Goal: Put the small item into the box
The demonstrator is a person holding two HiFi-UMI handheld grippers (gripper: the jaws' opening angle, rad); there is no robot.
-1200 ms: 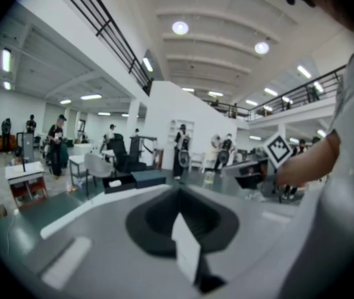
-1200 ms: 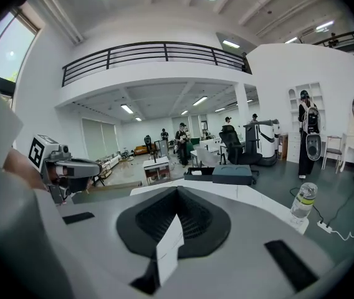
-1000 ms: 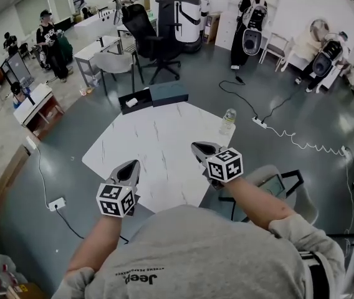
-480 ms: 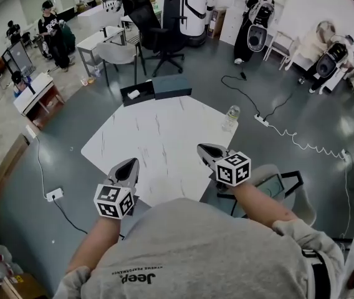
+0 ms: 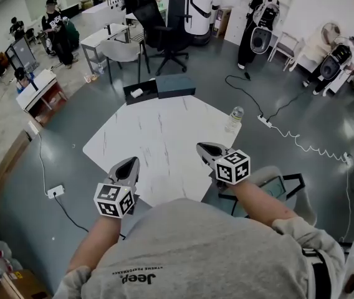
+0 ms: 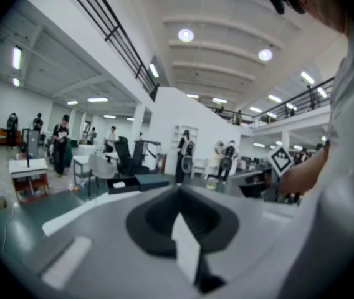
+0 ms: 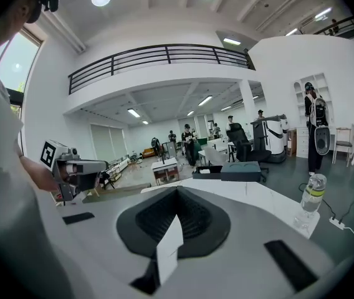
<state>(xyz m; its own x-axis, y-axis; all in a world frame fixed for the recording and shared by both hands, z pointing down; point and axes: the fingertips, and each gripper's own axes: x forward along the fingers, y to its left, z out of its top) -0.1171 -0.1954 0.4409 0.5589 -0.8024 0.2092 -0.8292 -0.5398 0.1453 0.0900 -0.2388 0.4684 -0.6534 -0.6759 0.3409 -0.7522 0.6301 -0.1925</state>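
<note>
A dark open box (image 5: 141, 93) stands at the far edge of the white table (image 5: 158, 142), its lid (image 5: 176, 86) lying beside it on the right. A small white item (image 5: 137, 93) lies inside the box. The same box (image 6: 127, 184) shows far off in the left gripper view, and again as a distant box (image 7: 227, 170) in the right gripper view. My left gripper (image 5: 129, 162) hovers over the table's near left edge, shut and empty. Over the near right edge my right gripper (image 5: 200, 146) is also shut on nothing. Both are far from the box.
A water bottle (image 5: 234, 119) stands at the table's right corner. A grey chair (image 5: 277, 182) is close at my right. Cables and a power strip (image 5: 264, 121) lie on the floor. Office chairs, desks and several people stand beyond the table.
The head view has tilted slightly, so the table sits a little lower in the picture. Both grippers stay about where they were, still shut.
</note>
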